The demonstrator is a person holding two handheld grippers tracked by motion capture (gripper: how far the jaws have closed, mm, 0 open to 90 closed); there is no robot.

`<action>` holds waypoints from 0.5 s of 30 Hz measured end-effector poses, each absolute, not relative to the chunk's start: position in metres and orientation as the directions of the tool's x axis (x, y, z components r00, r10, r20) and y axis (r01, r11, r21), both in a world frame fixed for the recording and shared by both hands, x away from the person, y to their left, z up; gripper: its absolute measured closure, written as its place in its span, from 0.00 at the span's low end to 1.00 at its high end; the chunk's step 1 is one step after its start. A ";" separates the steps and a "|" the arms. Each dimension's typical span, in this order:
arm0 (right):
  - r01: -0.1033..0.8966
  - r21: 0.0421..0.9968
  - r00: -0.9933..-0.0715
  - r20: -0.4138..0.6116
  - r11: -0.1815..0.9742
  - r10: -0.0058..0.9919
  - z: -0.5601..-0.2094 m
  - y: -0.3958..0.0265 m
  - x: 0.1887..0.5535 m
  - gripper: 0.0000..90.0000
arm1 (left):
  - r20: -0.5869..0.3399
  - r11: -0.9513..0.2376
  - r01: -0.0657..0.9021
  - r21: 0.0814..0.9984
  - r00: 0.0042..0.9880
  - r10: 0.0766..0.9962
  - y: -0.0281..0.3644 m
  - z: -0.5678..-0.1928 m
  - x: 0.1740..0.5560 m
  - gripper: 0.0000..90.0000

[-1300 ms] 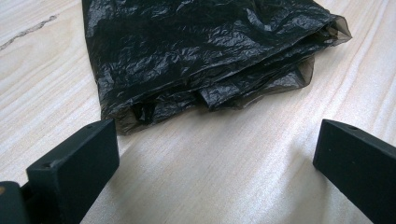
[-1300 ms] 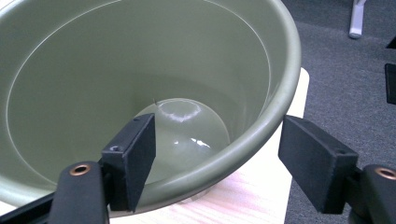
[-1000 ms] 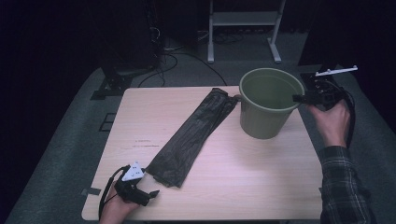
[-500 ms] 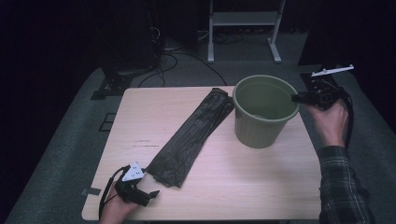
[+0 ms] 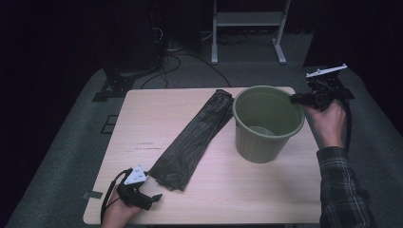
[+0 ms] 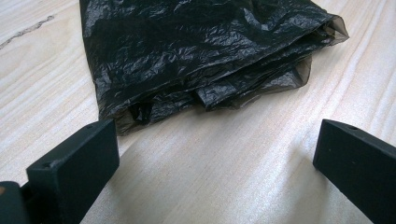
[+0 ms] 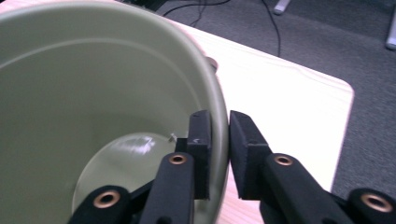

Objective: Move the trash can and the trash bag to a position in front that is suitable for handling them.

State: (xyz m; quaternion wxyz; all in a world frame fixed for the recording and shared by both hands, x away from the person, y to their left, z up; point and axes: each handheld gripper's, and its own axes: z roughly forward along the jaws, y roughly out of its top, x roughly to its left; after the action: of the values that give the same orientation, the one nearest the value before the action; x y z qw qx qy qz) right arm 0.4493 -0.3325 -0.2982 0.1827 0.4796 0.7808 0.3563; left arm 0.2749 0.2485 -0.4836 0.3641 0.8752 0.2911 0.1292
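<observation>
Two tools are engaged: the right tool (image 7: 218, 154), its jaws having just been closing, is clamped on the near rim of the round pale-green plastic bucket (image 5: 266, 124). The left tool (image 6: 210, 163) is held spread, the crumpled black plastic bag (image 6: 205, 56) lying lengthwise just ahead on the light wooden desk (image 5: 157, 128), nearest that hand.

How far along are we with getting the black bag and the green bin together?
Done: the right gripper has just closed its jaws on the green bin rim. In hand: the open left gripper faces the folded black bag, which lies flat on the table. Left: probably grasping, opening and fitting the bag.
</observation>
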 end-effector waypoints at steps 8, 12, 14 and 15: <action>0.592 0.733 -0.508 0.017 0.334 0.861 -0.298 -0.317 0.448 0.89 | 0.013 -0.565 0.416 0.713 0.797 0.603 0.248 -0.484 0.275 0.00; 0.573 0.736 -0.534 0.003 0.360 0.845 -0.299 -0.303 0.446 0.89 | 0.013 -0.566 0.415 0.713 0.798 0.602 0.248 -0.484 0.275 0.00; 0.564 0.735 -0.552 -0.004 0.377 0.834 -0.298 -0.294 0.445 0.89 | 0.014 -0.566 0.414 0.713 0.799 0.602 0.247 -0.484 0.275 0.00; 0.557 0.737 -0.562 -0.006 0.384 0.827 -0.299 -0.289 0.445 0.89 | 0.013 -0.566 0.414 0.713 0.798 0.602 0.247 -0.484 0.275 0.00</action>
State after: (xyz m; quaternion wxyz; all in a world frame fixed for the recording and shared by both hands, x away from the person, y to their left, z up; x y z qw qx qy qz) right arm 0.4449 -0.2895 -0.2986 0.1906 0.4274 0.8096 0.3542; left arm 0.2755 0.2474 -0.4837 0.3646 0.8754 0.2902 0.1286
